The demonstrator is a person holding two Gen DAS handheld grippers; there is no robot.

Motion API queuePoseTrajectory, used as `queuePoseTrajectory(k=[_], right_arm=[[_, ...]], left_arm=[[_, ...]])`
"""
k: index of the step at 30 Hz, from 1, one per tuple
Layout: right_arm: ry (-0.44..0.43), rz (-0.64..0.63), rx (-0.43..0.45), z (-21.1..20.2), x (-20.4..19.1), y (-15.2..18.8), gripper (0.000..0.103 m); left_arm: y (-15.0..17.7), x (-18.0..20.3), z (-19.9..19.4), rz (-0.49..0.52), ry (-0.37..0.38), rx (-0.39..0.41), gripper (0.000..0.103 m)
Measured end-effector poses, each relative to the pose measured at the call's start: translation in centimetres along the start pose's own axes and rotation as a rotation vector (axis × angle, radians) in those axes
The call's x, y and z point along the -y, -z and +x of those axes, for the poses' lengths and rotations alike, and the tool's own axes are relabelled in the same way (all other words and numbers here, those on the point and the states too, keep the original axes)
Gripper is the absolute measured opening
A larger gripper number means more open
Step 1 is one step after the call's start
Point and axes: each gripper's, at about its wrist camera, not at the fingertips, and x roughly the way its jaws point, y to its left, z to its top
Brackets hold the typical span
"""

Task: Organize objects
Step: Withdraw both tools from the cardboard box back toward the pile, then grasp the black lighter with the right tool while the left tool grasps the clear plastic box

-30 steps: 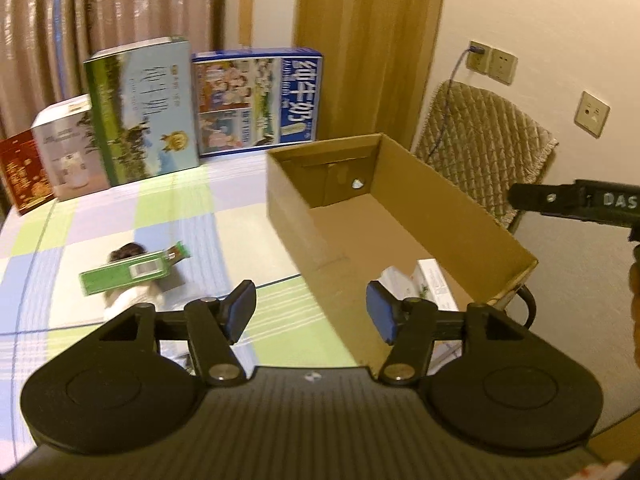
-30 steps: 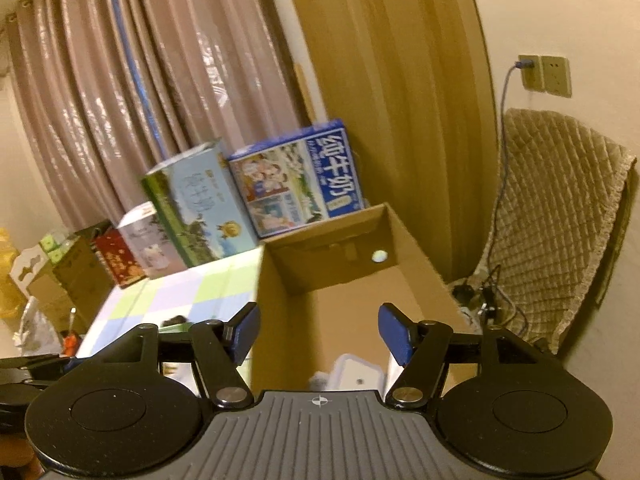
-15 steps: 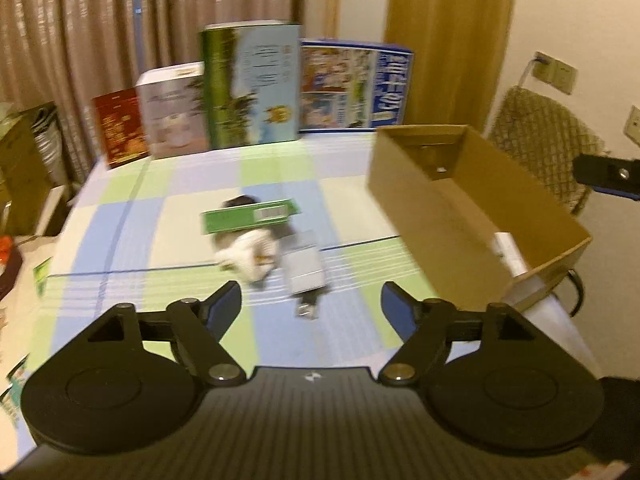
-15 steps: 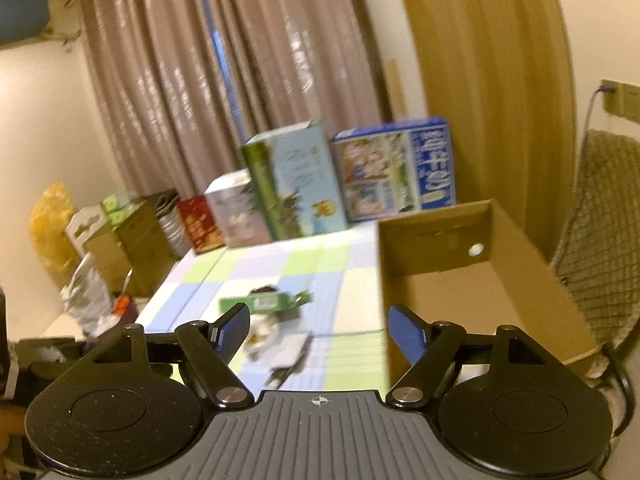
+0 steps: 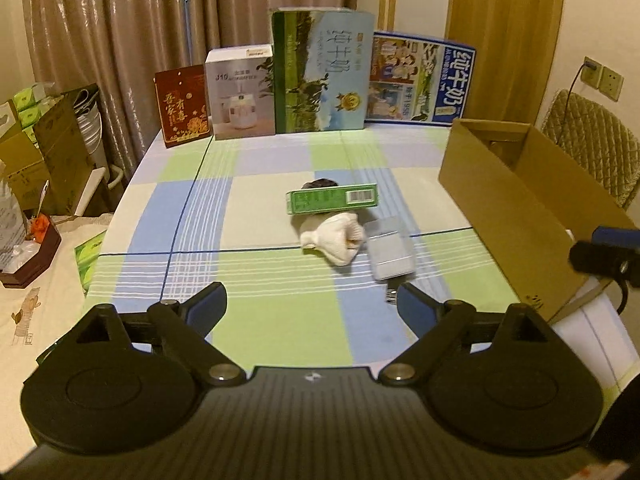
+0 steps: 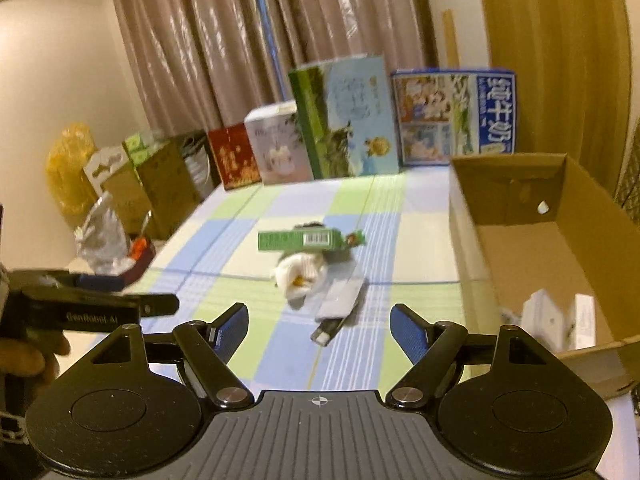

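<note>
On the checked tablecloth (image 5: 256, 208) lies a small pile: a green carton (image 5: 332, 199) (image 6: 302, 239), a white cloth bundle (image 5: 334, 236) (image 6: 298, 272), a flat grey case (image 5: 388, 250) (image 6: 340, 300) and a small dark piece (image 6: 326, 330) at its near end. An open cardboard box (image 5: 508, 208) (image 6: 464, 216) stands to the right, with white packets (image 6: 548, 316) inside. My left gripper (image 5: 308, 298) hovers short of the pile, jaws opening, nothing between them. My right gripper (image 6: 319, 314) is open and empty, just short of the grey case.
Several tall printed cartons (image 5: 322, 76) stand in a row along the table's far edge before a curtain. Brown boxes and clutter (image 5: 48, 156) sit left of the table, a quilted chair (image 5: 592, 148) behind the cardboard box.
Both views swung left from the cardboard box to the pile on the cloth, and dropped lower. Both pairs of jaws stand wider than before.
</note>
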Motion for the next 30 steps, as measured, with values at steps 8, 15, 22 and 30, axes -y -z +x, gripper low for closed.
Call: queuePoseTrajectory(k=[8,15,22,30], right_arm=[[0.024,-0.026,-0.092,7.0,-0.1,1.8,0.075],[0.025,-0.067,-0.158,13.4,-0.2,3.2,0.059],[0.064,-0.033,-0.200,18.7,1.1,3.8,0.045],[0.099,-0.074,-0.168,20.8,0.5,3.8,0.033]], left_arm=[[-0.2,-1.3,4.5,0.009,0.002,-0.038,0.091],[0.2,-2.5,9.6,0.022,-0.004,-0.071,0.091],[0.5,-3.4,13.3,-0.020,0.024,-0.105,0.091],[-0.3,-3.0,15.8,-0.024,0.041,-0.117,0.091]])
